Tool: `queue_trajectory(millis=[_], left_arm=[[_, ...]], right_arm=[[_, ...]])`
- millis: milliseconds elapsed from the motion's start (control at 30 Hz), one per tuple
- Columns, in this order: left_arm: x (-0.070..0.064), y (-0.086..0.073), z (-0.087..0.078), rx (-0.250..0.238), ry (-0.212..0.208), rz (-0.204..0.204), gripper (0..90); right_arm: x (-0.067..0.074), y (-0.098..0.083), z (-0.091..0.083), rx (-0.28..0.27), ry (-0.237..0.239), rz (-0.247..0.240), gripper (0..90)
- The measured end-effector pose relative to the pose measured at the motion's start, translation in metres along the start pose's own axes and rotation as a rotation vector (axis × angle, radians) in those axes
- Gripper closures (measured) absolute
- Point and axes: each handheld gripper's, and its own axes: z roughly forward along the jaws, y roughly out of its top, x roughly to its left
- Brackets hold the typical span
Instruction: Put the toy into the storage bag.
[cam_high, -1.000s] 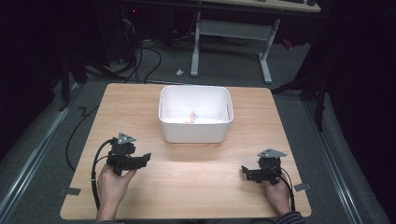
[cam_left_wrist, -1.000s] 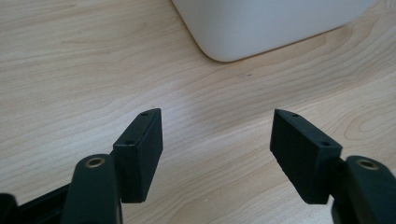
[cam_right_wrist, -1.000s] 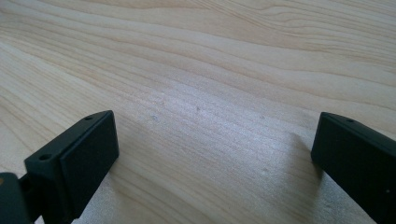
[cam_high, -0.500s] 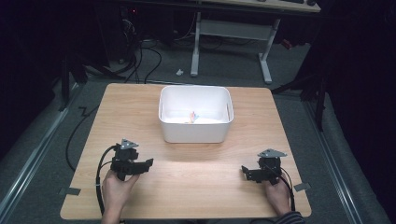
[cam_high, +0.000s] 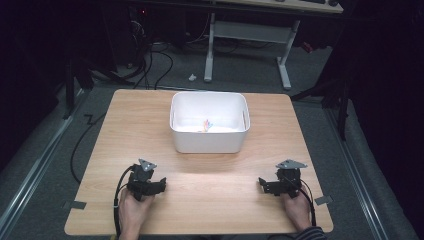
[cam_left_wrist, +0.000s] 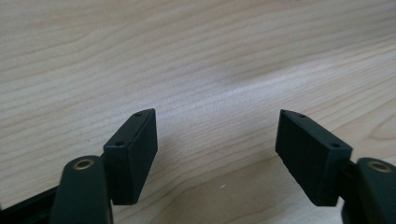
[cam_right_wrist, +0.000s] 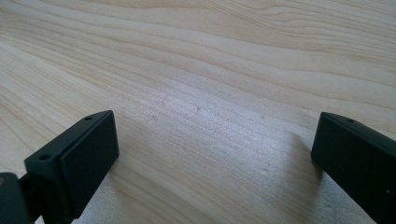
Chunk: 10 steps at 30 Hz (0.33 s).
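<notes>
My wooden table (cam_high: 150, 120) takes up the middle of the high view, its pale grain running under both of my grippers. Upper centre of the tabletop sits a white rectangular bin (cam_high: 209, 142), open at the top, standing square to the table edges. Inside it, on the floor toward the middle, lies a small bundle of thin coloured pieces (cam_high: 206, 125), orange and pinkish with a touch of blue; they are too small for me to say what they are.

At the lower left of the high view my left hand (cam_high: 132, 211) rests on the table holding the left gripper (cam_high: 150, 186), well apart from the bin. In the left gripper view its two black jaws stand wide apart over bare wood, gripping nothing.

At the lower right my right hand (cam_high: 296, 210) holds the right gripper (cam_high: 270, 186), also low on the table. Its jaws in the right gripper view are spread wide too, with bare wood between them
</notes>
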Motion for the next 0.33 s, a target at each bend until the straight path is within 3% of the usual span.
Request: queue_trajectory(millis=[67,100,133,167,333], left_arm=[[0.000,-0.005,0.003,-0.051,-0.014,-0.023,25.7],[0.000,-0.010,0.005,-0.104,-0.007,-0.032,24.8],[0.000,-0.010,0.005,-0.104,-0.007,-0.032,23.9],[0.000,-0.016,0.007,-0.151,-0.007,-0.036,23.0],[-0.001,-0.015,0.007,-0.152,-0.002,-0.040,23.0]], right_arm=[[0.000,0.000,0.000,0.000,0.000,0.000,0.5],[0.000,0.000,0.000,0.000,0.000,0.000,0.5],[0.000,0.000,0.000,0.000,0.000,0.000,0.5],[0.000,0.000,0.000,0.000,0.000,0.000,0.5],[0.000,0.000,0.000,-0.001,0.000,-0.001,0.5]])
